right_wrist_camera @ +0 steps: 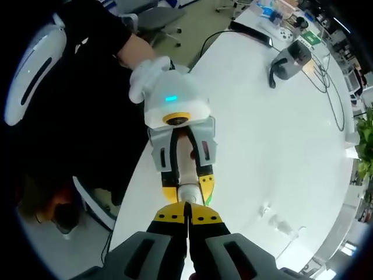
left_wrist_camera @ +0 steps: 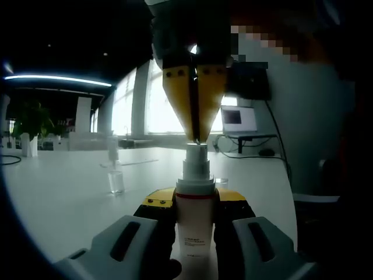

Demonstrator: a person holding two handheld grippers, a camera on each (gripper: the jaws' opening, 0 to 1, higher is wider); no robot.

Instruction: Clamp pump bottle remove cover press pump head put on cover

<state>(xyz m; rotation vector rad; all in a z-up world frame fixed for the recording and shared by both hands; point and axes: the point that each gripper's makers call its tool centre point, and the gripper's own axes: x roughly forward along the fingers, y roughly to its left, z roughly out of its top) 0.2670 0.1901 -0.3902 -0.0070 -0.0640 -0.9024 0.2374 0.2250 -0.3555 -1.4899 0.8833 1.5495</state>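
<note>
The left gripper (left_wrist_camera: 195,233) is clamping the pump bottle (left_wrist_camera: 193,224) upright above the desk (left_wrist_camera: 64,192). The right gripper (left_wrist_camera: 194,139), fingers (left_wrist_camera: 178,99) closed together and holding nothing, is touching the pump head (left_wrist_camera: 196,153).

We see a white pump bottle (left_wrist_camera: 194,224) with a thin red band under its pale collar and small dark print on its front. The left gripper (left_wrist_camera: 194,219) shows grey jaw housings with black slots and yellow tips with dark screw dots. The right gripper (left_wrist_camera: 194,135) has yellow jaws under a dark grey body; in the right gripper view (right_wrist_camera: 187,217) its tips are yellow with black edges. The table (left_wrist_camera: 70,186) is plain white. A clear cover (left_wrist_camera: 116,182) stands on it. The glove (right_wrist_camera: 145,76) is white, the sleeve (right_wrist_camera: 87,35) black. A laptop screen (left_wrist_camera: 238,118) glows pale with a dark patch.
</note>
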